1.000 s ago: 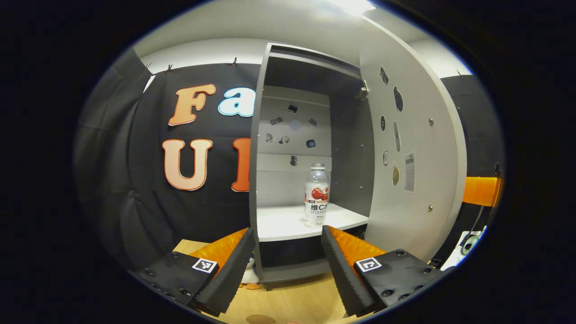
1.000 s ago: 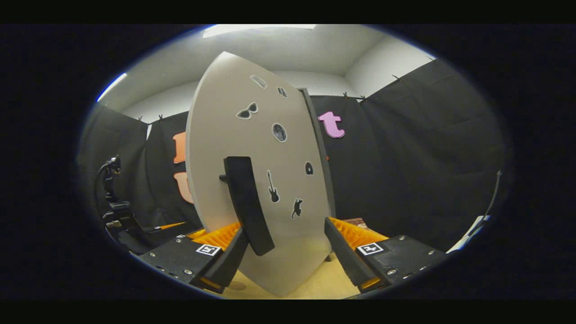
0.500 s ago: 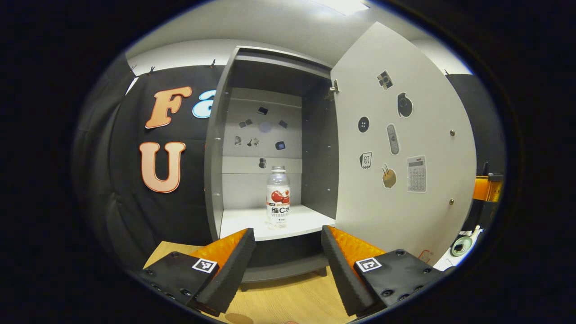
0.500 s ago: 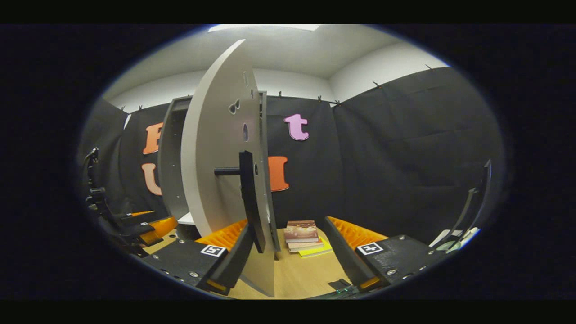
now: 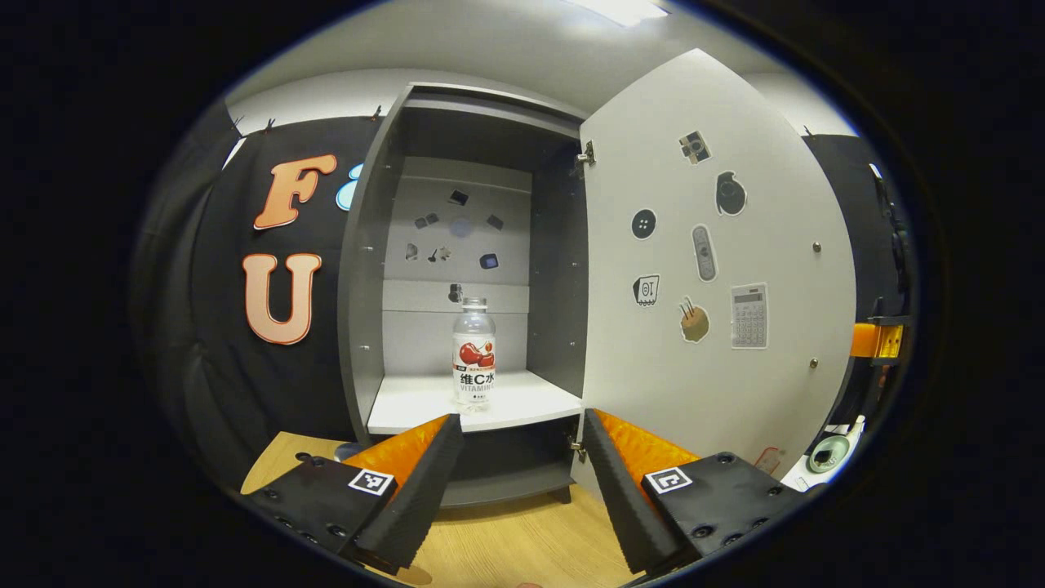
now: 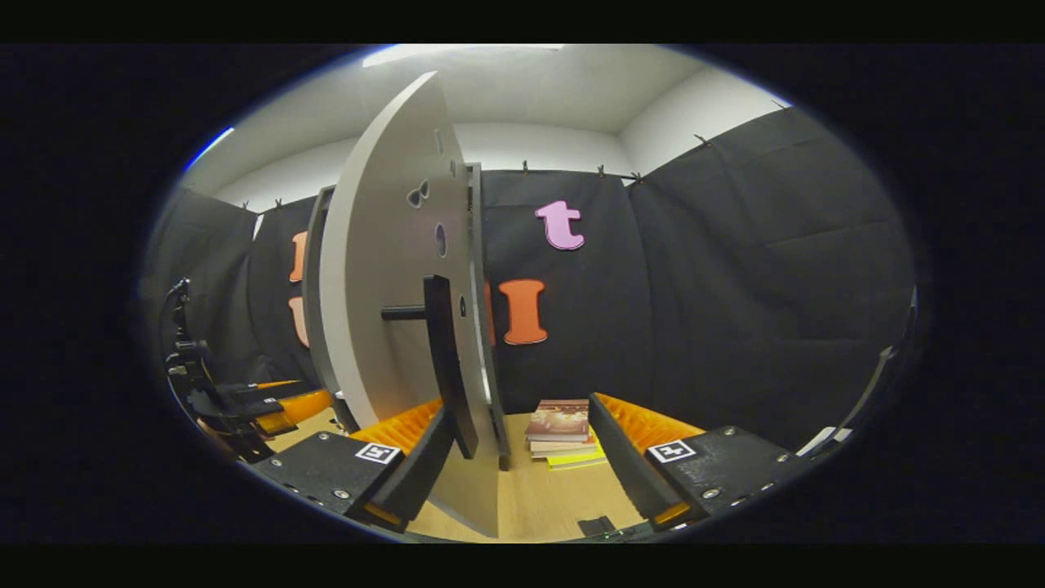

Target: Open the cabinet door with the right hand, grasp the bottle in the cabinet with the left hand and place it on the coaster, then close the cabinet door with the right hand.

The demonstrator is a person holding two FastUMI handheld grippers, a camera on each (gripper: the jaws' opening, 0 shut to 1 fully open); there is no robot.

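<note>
The bottle [image 5: 473,353] stands upright on the cabinet [image 5: 371,269] shelf, long axis vertical, at 12 o'clock from the left gripper [image 5: 520,478], slightly left of centre and well apart. Left jaws wide, empty, level, aimed into the opening. The cabinet door [image 5: 718,269] hangs open at 2 o'clock. The right gripper [image 6: 518,465] has wide jaws straddling the door handle [image 6: 445,359] without pressing it

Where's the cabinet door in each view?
Left gripper view: cabinet door swung open, right of centre, its sticker-covered inner face to the camera.
Right gripper view: same door left of centre, seen almost edge-on, its dark handle near the right gripper.
Shared landmark: the grey cabinet it hinges on.
</note>
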